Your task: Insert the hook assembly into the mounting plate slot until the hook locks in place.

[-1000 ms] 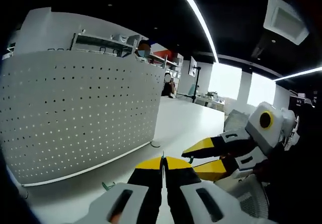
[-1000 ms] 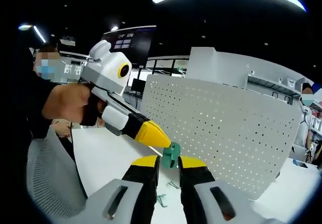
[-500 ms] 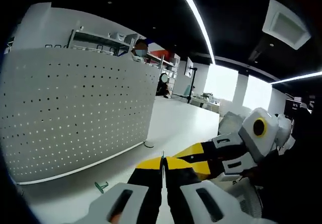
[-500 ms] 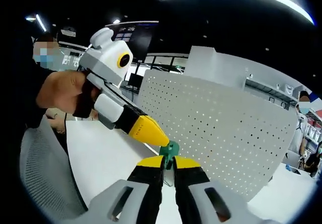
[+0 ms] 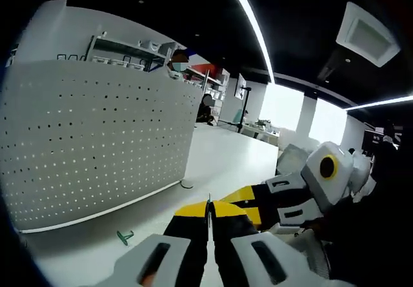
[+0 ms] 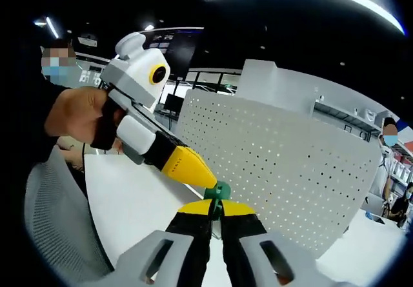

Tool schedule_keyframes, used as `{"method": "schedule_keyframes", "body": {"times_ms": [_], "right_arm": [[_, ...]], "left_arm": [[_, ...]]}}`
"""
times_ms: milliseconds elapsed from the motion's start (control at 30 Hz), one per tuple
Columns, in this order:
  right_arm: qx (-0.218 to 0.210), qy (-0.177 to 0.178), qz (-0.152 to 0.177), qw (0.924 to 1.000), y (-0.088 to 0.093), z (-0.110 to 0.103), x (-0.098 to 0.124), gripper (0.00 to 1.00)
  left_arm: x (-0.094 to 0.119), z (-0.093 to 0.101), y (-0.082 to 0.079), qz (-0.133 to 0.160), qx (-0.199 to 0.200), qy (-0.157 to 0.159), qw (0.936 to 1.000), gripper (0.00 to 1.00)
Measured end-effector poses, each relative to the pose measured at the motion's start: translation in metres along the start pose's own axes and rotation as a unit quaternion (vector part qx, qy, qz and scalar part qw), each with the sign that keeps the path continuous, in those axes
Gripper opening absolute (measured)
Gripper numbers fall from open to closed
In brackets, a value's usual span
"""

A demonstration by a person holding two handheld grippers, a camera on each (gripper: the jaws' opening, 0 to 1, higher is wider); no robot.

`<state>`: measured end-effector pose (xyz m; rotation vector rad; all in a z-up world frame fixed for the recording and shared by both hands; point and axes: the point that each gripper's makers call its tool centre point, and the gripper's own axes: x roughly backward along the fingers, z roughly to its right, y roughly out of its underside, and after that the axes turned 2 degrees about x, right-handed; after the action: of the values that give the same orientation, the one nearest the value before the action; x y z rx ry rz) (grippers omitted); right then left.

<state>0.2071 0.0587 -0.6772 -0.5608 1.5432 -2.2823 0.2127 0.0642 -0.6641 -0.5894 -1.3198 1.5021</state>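
White pegboard (image 5: pixel 97 145) stands upright on the counter (image 5: pixel 219 158). Right gripper (image 6: pixel 216 204): jaws clamped on a green hook (image 6: pixel 220 191), most of it hidden between them. Left gripper (image 5: pixel 208 208): jaws together on a thin green sliver, hard to make out. Another hook (image 5: pixel 124 237) lies on the counter near the pegboard base.

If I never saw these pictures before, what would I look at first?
Probably the big white pegboard full of little holes, standing on the white table. Next, the right claw at the bottom of the right gripper view, shut on a small green hook, with the left claw coming in from the left and its yellow tip touching that hook. In the left gripper view, another green hook lies on the table near the pegboard.
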Motion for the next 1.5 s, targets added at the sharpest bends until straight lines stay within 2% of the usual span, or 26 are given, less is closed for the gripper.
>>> {"method": "schedule_keyframes", "body": {"times_ms": [567, 800, 1133, 1367, 1500], "right_arm": [[-0.02, 0.003, -0.005, 0.9998, 0.001, 0.003, 0.004, 0.01], [-0.028, 0.008, -0.007, 0.9995, 0.003, 0.007, 0.005, 0.01], [-0.035, 0.015, -0.005, 0.9993, 0.003, 0.013, 0.006, 0.01], [-0.041, 0.018, -0.006, 0.999, 0.003, 0.016, 0.006, 0.01], [-0.042, 0.02, -0.009, 0.9989, 0.004, 0.018, 0.006, 0.01]], "left_arm": [[-0.001, 0.006, 0.001, 0.001, -0.02, 0.001, 0.9998, 0.02], [0.006, 0.004, 0.004, 0.005, -0.024, 0.001, 0.9997, 0.03], [0.021, -0.008, 0.006, 0.032, -0.023, -0.013, 0.9992, 0.13], [0.03, -0.018, 0.004, 0.054, -0.05, -0.043, 0.9963, 0.24], [0.036, -0.025, 0.003, 0.071, -0.086, -0.068, 0.9915, 0.32]]}}
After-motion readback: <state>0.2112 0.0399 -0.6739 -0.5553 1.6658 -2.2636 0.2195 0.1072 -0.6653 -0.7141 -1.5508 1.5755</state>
